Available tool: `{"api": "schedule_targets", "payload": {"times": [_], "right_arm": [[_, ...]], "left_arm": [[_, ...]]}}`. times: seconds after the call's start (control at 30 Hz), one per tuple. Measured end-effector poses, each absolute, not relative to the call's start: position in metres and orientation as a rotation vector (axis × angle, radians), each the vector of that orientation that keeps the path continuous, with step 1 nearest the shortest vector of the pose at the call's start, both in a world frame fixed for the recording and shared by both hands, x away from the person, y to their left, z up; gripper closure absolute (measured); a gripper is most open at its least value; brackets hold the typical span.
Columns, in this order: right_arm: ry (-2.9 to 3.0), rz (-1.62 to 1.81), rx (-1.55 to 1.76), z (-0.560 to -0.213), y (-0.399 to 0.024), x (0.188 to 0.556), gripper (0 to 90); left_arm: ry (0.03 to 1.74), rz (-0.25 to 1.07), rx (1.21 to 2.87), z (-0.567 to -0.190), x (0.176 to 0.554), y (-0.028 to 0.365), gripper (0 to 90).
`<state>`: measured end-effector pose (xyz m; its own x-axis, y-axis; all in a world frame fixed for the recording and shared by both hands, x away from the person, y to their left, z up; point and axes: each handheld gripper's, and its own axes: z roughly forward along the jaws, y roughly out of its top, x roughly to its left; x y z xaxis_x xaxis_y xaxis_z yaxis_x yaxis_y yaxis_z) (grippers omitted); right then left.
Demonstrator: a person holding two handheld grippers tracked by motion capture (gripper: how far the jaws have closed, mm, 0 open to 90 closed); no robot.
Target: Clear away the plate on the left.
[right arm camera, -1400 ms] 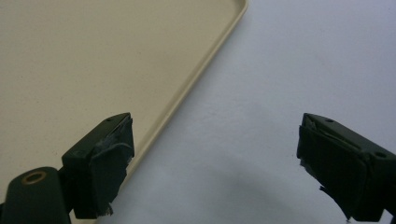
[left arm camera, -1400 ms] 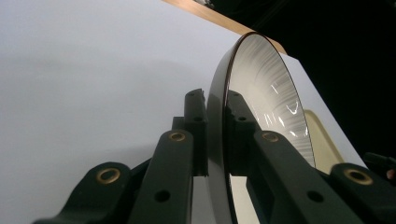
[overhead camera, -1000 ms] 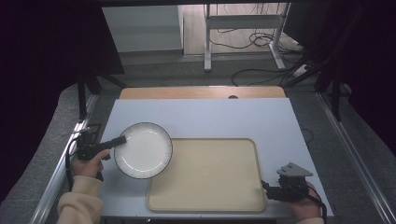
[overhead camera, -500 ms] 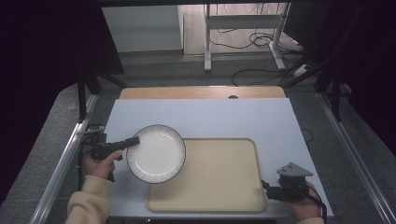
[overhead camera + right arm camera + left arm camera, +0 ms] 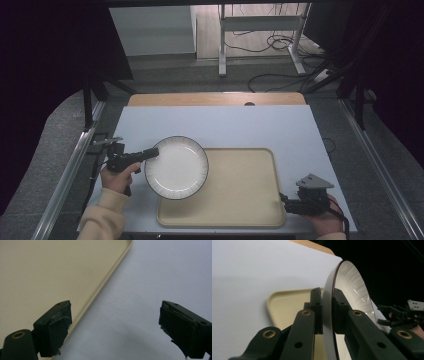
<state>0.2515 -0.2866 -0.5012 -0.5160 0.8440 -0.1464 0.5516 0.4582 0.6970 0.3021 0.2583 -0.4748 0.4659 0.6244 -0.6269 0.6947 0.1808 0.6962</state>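
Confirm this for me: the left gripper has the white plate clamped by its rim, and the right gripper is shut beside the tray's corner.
Not quite. The right gripper is open: the right gripper view shows its jaws standing wide apart with nothing between them, beside the tray's corner. The rest holds: the left gripper does clamp the white plate by its rim.

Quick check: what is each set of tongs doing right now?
Left tongs: closed on the rim of the round white plate with a dark edge.
Right tongs: open, holding nothing, at the corner of the beige rectangular tray.
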Motion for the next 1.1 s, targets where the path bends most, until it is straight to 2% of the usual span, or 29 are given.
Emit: {"api": "schedule_targets", "payload": {"times": [0.7, 1.1], "right_arm": [[2.236, 0.805, 1.170, -0.502, -0.287, 0.252, 11.7], [2.237, 0.799, 1.169, -0.502, -0.287, 0.252, 11.7]], "left_arm": [[1.144, -0.141, 1.595, -0.481, 0.315, 0.199, 81.3], [1.114, -0.227, 1.650, -0.492, 0.323, 0.164, 81.2]]}}
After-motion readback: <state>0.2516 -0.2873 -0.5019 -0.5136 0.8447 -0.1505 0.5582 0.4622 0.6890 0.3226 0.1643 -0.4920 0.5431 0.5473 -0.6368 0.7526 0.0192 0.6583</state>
